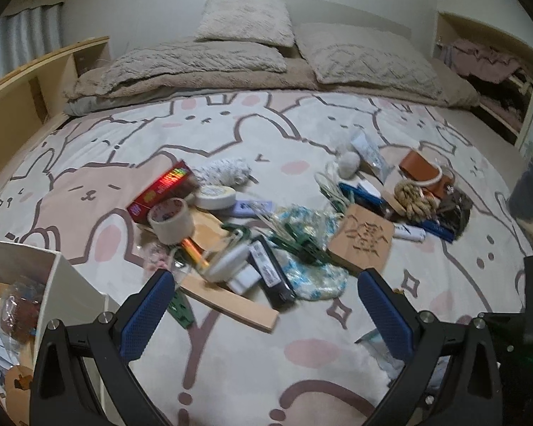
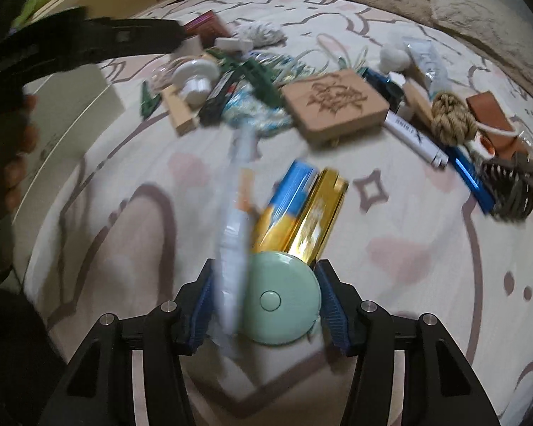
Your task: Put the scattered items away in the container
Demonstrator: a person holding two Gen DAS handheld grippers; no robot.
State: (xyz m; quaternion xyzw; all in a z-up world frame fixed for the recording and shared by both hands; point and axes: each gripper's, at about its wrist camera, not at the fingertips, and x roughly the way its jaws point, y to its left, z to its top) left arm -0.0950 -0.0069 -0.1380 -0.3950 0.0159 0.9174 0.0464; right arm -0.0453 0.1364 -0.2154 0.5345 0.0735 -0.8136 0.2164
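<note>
Between the right gripper's [image 2: 264,301] blue pads, low in the frame, sit a round mint-green plastic case [image 2: 279,300] and a clear wrapped packet [image 2: 231,277], clamped together. Left gripper [image 1: 266,296] gapes wide and empty above the bunny-print bedspread [image 1: 231,355].

On the bed [image 1: 231,372] the tape roll [image 1: 170,222] lies left of the wooden block [image 1: 360,245], with the container [image 1: 67,284] at the bed's left edge.

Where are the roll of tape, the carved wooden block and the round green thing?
Roll of tape [image 1: 171,220], left wrist view, outer side.
Carved wooden block [image 1: 362,243], left wrist view, engraved top.
Round green thing [image 2: 280,301], right wrist view, flat face.
</note>
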